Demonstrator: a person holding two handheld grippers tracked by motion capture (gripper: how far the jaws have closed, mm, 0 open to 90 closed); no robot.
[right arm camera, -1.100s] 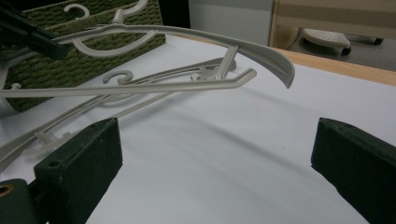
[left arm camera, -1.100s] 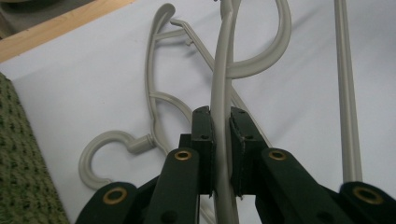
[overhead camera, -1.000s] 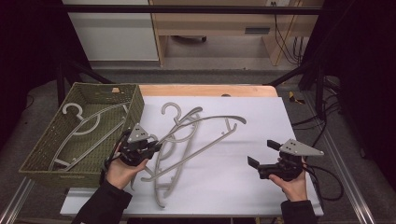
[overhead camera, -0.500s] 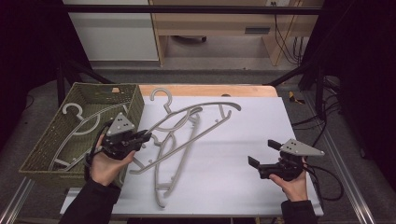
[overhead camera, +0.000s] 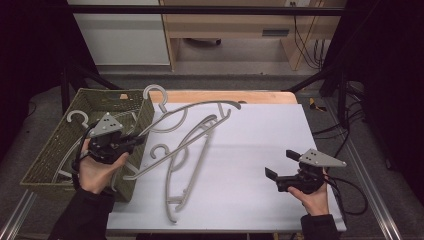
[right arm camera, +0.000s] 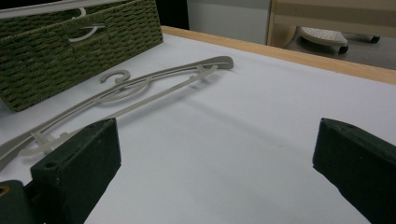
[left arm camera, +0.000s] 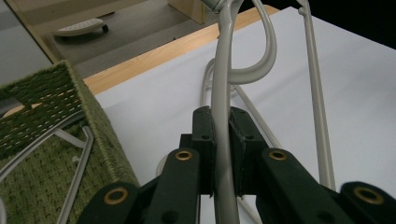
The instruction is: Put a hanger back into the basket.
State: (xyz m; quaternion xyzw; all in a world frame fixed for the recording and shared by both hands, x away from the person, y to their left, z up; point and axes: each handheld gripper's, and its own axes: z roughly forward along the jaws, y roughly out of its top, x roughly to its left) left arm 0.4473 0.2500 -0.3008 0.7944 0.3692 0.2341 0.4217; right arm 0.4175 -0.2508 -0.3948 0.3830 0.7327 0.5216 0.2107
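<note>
Over the basket's (overhead camera: pixel 55 155) right wall, the left gripper (overhead camera: pixel 131 142) is clamped on a grey hanger (overhead camera: pixel 192 111), lifted clear of the table (overhead camera: pixel 260 135). In the left gripper view the jaws pinch the hanger's arm (left arm camera: pixel 221 154) between both pads, the hook (left arm camera: pixel 261 60) curling just ahead of them. From above, the held hanger slants from the gripper up and right, its hook near the basket's far right corner, its long arm reaching over the table's far-middle.

A second hanger (overhead camera: pixel 192 160) lies flat on the table, mid-left, partly under the raised one; its hook (right arm camera: pixel 116 76) shows near the basket in the right gripper view. More hangers (overhead camera: pixel 75 120) sit inside the basket, one hook poking up at the far left.

The right gripper (overhead camera: pixel 277 172) is at the near right, low over bare table, well apart from all hangers. Its jaws stand wide, nothing between them.
</note>
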